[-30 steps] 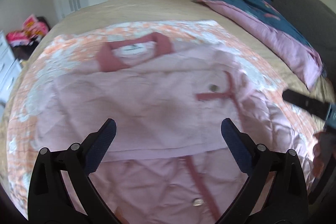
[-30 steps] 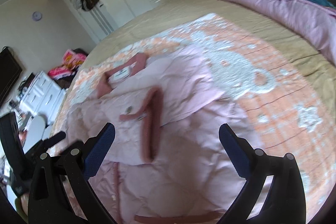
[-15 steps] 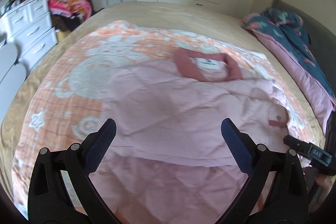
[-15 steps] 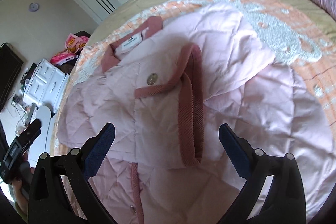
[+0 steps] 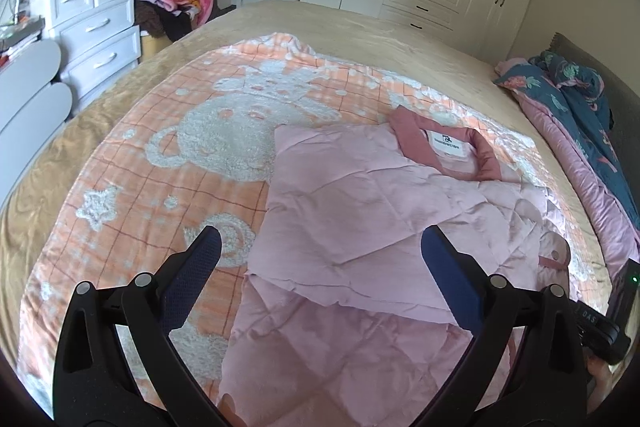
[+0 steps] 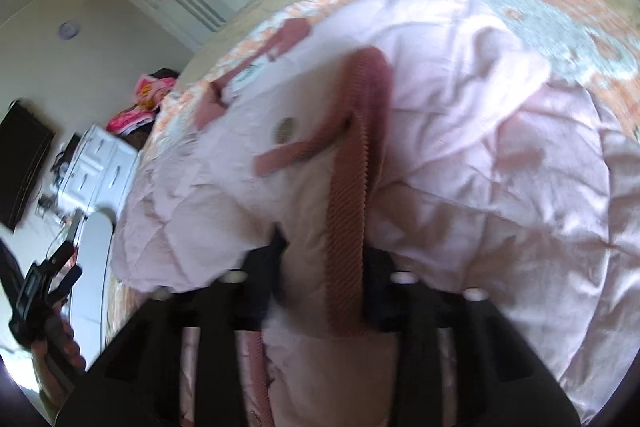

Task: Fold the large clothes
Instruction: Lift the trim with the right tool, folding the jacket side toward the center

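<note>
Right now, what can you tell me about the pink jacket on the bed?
The pink jacket is pale, quilted and puffy-looking, with a darker pink collar, a white label inside it, and a round snap. It lies partly folded on an orange bear blanket. The right gripper has just been closing and pinches the sleeve's ribbed cuff. The left gripper hovers open above it.

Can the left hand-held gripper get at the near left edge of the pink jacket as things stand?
Probably yes. The left hand-held gripper is open and empty, with the pink jacket lying flat just beyond its fingertips. Nothing lies on that edge, and the right hand-held gripper grips the cuff on the far side.
</note>
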